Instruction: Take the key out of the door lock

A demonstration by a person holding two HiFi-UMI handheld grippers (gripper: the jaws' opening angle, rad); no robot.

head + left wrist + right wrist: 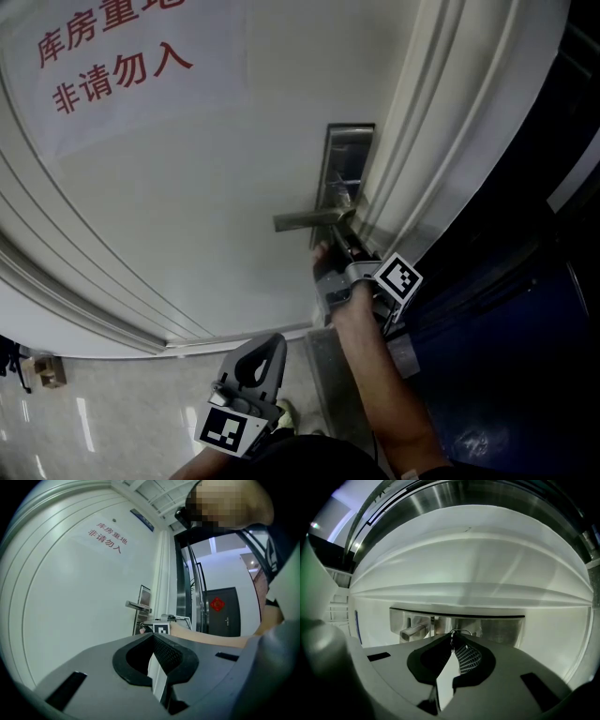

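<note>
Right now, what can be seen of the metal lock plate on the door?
The lock plate is a tall, narrow rectangle of brushed silver metal, fixed upright on the white door close to its edge. A straight lever handle of the same metal juts from it, level, pointing away from that edge. The right gripper reaches its lower part, jaws closed on a thin wire ring; the key itself is not discernible.

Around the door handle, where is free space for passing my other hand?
Free: the bare door face left of the lever handle, below the red-lettered notice. Crowded: at the lock plate's lower end, where the right gripper grips the key.
</note>
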